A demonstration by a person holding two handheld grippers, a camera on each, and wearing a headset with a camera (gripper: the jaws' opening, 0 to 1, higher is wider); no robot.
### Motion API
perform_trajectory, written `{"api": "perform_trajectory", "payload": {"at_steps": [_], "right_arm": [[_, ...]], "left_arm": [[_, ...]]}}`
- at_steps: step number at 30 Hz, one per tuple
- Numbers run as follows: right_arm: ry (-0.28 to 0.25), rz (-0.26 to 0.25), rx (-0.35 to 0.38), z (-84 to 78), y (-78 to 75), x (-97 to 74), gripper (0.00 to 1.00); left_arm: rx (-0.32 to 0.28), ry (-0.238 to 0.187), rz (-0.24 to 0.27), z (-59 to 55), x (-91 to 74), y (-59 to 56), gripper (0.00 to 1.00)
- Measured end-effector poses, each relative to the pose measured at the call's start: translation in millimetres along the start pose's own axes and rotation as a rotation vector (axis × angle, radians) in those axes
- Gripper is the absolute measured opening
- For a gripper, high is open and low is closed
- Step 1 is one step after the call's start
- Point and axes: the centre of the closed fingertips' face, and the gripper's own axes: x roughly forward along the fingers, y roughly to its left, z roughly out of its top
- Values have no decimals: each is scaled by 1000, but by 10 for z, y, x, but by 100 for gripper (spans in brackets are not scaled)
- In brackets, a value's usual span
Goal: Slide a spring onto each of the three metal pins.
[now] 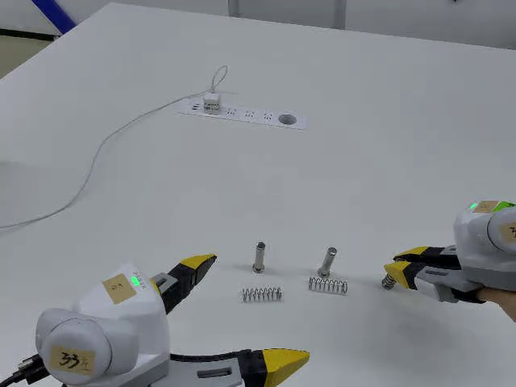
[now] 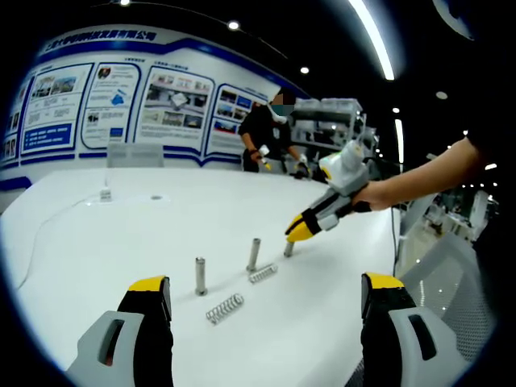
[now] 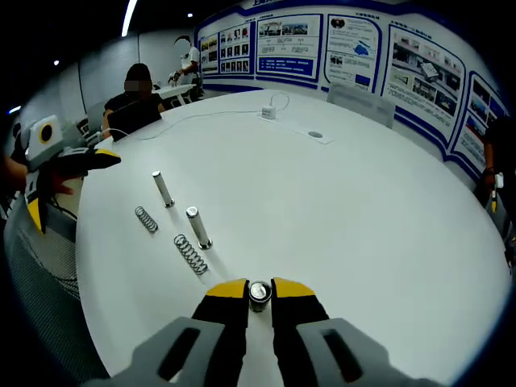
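Note:
Two bare metal pins (image 1: 260, 256) (image 1: 327, 261) stand upright mid-table. A loose spring (image 1: 262, 294) (image 1: 328, 285) lies flat just in front of each. A third pin (image 1: 389, 281), with coils showing around it, stands to the right. My right gripper (image 1: 399, 272) is shut on it, and its top (image 3: 259, 292) sits between the yellow tips. The right gripper view also has the two pins (image 3: 163, 188) (image 3: 198, 227) and springs (image 3: 146, 218) (image 3: 190, 253). My left gripper (image 1: 242, 310) hangs open at the near left, holding nothing, short of the pins (image 2: 200, 276) (image 2: 254, 254) and springs (image 2: 225, 306) (image 2: 263, 273).
A white power strip (image 1: 242, 114) with a plugged charger and a trailing cable (image 1: 89, 173) lies at the far side of the white table (image 1: 363, 161). People stand in the background beyond the table (image 2: 270, 133).

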Motion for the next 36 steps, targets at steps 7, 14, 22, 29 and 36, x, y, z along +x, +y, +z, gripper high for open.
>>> {"api": "perform_trajectory", "payload": {"at_steps": [7,14,22,29,36], "right_arm": [[4,-5,-16,-18,-9,3,12],[-1,-6,-11,9,-5,-83,14],[-32,-48,-34,117,-49,-265,19],[-95,7,-186,447,177,-372,20],[-83,127,-299,434,515,-217,22]], "left_arm": [[6,9,4,-18,-3,10,100],[-6,2,10,-5,-11,33,100],[2,6,5,-15,-13,18,100],[12,6,4,-18,-10,17,100],[8,-4,17,6,-24,48,100]]}}
